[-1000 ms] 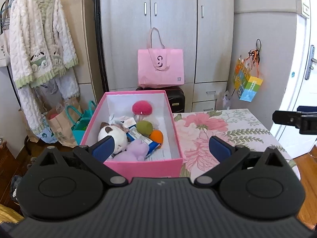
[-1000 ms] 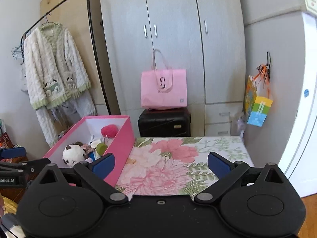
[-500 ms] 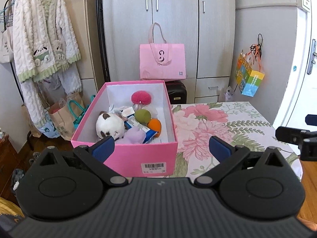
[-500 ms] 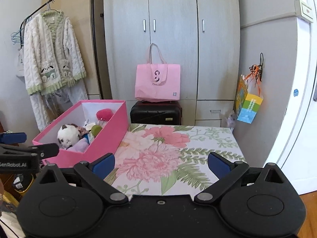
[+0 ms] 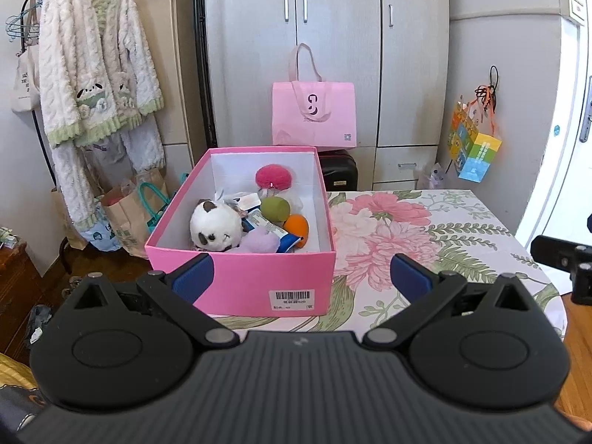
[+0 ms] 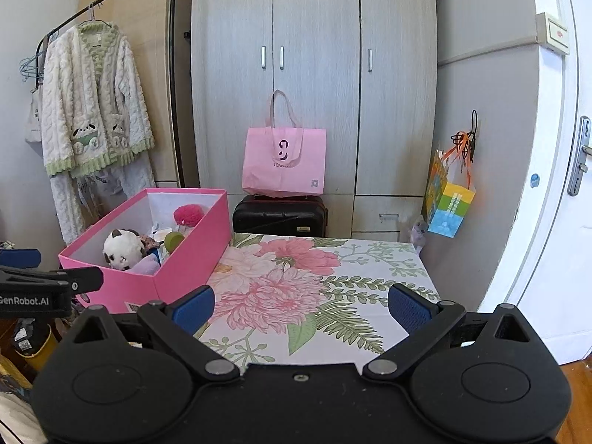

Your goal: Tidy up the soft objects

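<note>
Straight ahead of the left claw (image 5: 301, 277), spread wide and empty, a pink box (image 5: 259, 281) holds soft toys (image 5: 216, 226) and shows its barcode label (image 5: 293, 298). The right claw (image 6: 301, 309), likewise wide and empty, has the box at its left, label half hidden.

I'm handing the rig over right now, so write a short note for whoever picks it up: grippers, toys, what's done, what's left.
Left gripper: open, empty, facing the pink box.
Right gripper: open, empty, over the floral table.
Toys: white plush, purple plush, orange ball, green ball and pink pompom all lie in the box.
Done: nothing outside the box.
Left: probably sort them.
</note>
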`<action>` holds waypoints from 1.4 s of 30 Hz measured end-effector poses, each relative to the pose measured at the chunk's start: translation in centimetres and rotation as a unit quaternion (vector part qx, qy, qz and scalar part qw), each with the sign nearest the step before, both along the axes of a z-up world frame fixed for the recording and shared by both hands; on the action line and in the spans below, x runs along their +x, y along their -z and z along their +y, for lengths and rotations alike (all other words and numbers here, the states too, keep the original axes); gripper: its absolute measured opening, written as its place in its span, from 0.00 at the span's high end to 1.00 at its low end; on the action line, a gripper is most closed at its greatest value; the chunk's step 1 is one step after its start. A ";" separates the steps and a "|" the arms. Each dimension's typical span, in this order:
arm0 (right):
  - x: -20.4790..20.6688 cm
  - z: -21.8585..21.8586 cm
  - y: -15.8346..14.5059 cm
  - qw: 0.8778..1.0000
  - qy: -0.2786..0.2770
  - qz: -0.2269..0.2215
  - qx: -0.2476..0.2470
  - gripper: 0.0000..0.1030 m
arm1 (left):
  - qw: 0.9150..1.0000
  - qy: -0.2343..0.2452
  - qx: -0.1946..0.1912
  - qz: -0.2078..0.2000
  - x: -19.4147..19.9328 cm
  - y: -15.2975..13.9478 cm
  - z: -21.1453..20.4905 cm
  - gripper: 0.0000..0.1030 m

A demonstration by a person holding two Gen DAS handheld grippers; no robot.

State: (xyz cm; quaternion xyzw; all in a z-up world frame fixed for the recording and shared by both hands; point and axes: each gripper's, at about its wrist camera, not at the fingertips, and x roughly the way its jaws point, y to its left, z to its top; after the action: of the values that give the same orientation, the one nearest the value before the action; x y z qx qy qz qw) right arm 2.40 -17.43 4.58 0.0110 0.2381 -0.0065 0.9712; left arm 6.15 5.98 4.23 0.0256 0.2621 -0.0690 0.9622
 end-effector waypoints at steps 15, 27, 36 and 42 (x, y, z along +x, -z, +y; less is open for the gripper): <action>-0.5 0.1 0.9 0.999 0.024 -0.016 -0.022 0.01 | 1.000 0.002 0.014 -0.027 -1.4 0.9 -1.7 0.00; -0.6 0.3 1.4 0.999 0.025 -0.016 -0.031 0.01 | 0.999 0.008 0.017 -0.033 -1.8 1.1 -1.9 0.00; -0.8 0.1 1.6 0.999 0.034 -0.018 -0.023 0.01 | 0.999 0.001 0.024 -0.034 -2.1 1.3 -1.9 0.00; -1.1 0.4 1.8 0.999 0.033 -0.020 -0.029 0.01 | 0.999 -0.003 0.021 -0.037 -2.3 1.3 -1.6 0.00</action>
State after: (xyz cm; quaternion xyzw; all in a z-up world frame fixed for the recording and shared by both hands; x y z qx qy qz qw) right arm 1.29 -17.05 2.80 -0.0094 0.2174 -0.0454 0.9750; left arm 3.86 4.35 2.91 0.0472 0.2282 -0.0595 0.9707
